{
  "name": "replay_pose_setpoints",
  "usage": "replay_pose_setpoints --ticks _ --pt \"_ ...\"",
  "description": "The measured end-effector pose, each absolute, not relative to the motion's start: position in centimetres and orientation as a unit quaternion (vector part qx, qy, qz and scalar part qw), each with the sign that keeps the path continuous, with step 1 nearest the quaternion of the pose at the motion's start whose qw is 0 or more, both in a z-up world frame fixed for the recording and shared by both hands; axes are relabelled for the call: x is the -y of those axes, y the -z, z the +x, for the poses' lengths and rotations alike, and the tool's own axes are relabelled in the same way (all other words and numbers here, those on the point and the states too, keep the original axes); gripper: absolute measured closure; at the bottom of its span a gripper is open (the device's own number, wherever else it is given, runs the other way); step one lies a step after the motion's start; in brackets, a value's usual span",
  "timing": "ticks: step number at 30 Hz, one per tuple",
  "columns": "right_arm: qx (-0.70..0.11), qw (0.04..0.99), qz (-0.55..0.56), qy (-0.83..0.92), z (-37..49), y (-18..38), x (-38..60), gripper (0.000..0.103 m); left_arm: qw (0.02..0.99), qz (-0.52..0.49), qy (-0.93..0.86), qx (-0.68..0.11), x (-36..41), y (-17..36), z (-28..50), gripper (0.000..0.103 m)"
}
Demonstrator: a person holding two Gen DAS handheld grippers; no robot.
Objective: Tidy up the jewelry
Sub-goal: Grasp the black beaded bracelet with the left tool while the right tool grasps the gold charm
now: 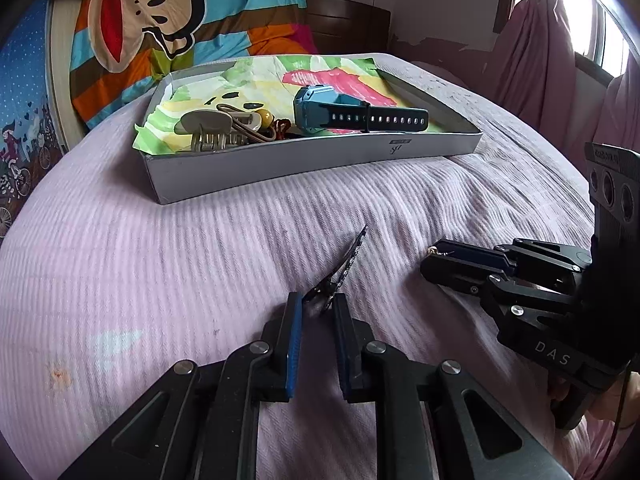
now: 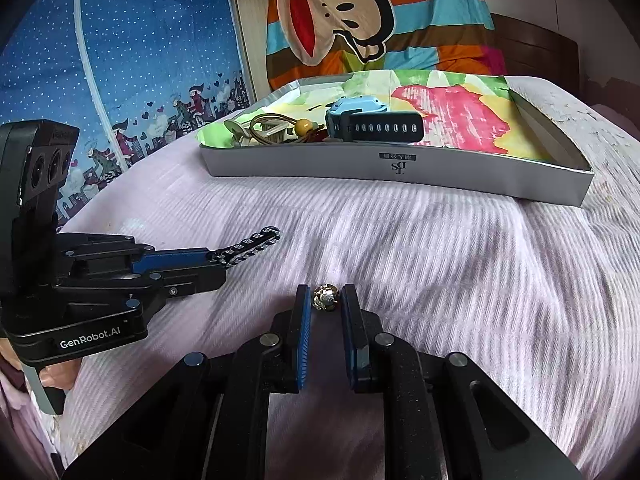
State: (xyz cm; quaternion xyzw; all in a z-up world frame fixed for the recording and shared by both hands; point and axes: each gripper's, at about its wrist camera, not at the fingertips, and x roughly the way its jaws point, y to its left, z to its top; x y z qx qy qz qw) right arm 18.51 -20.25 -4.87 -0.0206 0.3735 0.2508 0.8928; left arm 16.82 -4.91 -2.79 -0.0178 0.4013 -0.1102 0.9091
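Where the pink ribbed bedspread (image 1: 168,264) fills the lower field of both views, a striped monkey-print quilt (image 1: 160,20) is heaped at the far end, with a blue starred panel (image 2: 132,40) to one side in the right wrist view. Item: one shallow grey box (image 1: 280,160), lying flat on the bedspread, lined with painted paper (image 1: 320,76) in green, yellow and pink. Contents, grouped at its near left end: blue watch (image 1: 320,108), dark strap stretched along the front wall; beige claw clip (image 1: 206,128); hair ties, tangled, with a yellow bead (image 1: 264,118). Item: left gripper (image 1: 317,300), low over the bedspread in front of the box, tongs closed on the end of a black hair clip (image 1: 348,264), which juts forward and upward from the tips, clear of the cloth. Item: right gripper (image 2: 326,298), beside it and well apart from the box, tongs nearly together, with a small gold ornament (image 2: 325,297) pinched between the pad tips; whether it is raised off the bedspread cannot be told. The left wrist view shows the same ornament as a small gold glint at the right gripper's tip.
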Motion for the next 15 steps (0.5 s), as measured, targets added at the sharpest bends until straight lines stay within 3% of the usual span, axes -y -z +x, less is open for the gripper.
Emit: replay_pose_setpoints --ticks 15 --pt "-0.346 0.903 -0.018 -0.252 17.8 4.2 20.7 0.090 0.918 -0.052 0.114 -0.375 4.0 2.0 15.6 0.090"
